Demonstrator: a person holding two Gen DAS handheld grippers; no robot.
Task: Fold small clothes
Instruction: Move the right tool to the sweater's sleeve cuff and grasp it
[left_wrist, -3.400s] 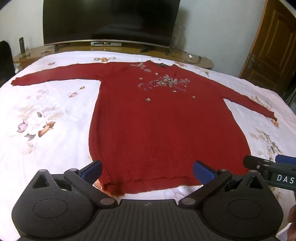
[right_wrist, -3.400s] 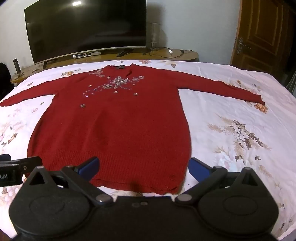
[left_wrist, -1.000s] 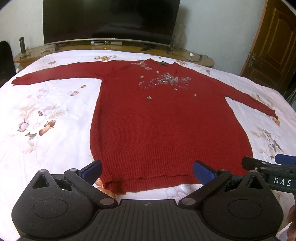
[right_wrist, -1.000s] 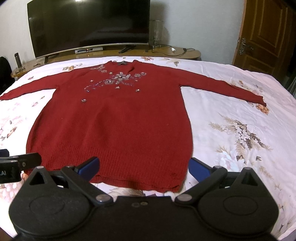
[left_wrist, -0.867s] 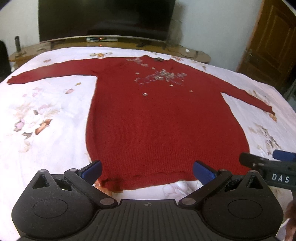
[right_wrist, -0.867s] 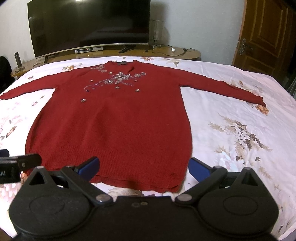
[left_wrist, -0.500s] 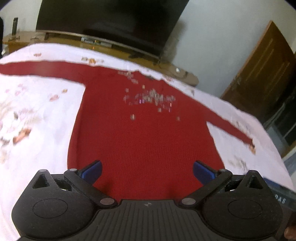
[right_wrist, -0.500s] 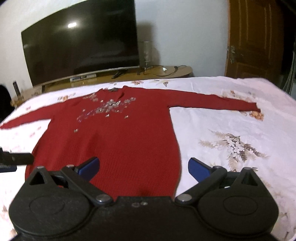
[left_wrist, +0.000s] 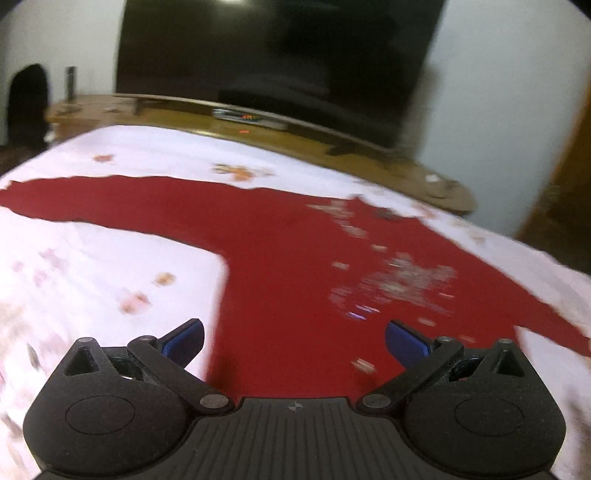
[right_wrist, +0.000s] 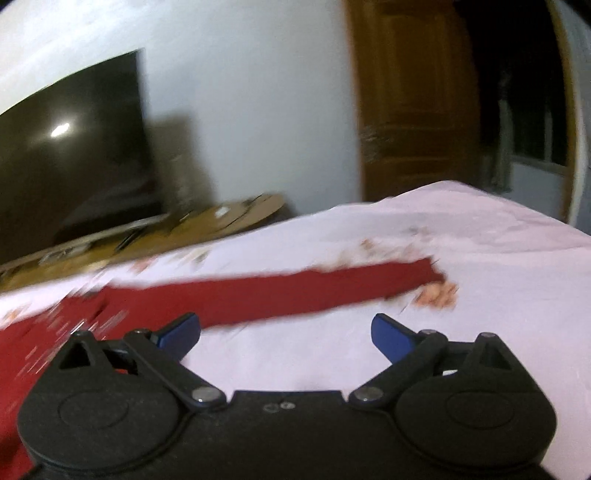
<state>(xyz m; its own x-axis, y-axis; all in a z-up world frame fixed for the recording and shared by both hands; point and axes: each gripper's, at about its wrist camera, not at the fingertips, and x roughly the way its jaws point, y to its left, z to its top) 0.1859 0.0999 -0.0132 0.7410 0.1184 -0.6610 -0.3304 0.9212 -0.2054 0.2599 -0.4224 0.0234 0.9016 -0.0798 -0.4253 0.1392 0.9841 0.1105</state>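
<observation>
Your left tool (left_wrist: 293, 341) hovers wide open, empty, low in the frame over the red sweater (left_wrist: 295, 266), aimed at its blurred beaded chest. Your right tool (right_wrist: 286, 334) is likewise spread apart and empty, pointing at the sleeve (right_wrist: 295, 290) stretched across mid-frame. The sweater lies flat on the floral bed (right_wrist: 498, 240).

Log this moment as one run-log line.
left tool: open, empty | right tool: open, empty | red knitted sweater: flat, unfolded on white floral bedsheet
</observation>
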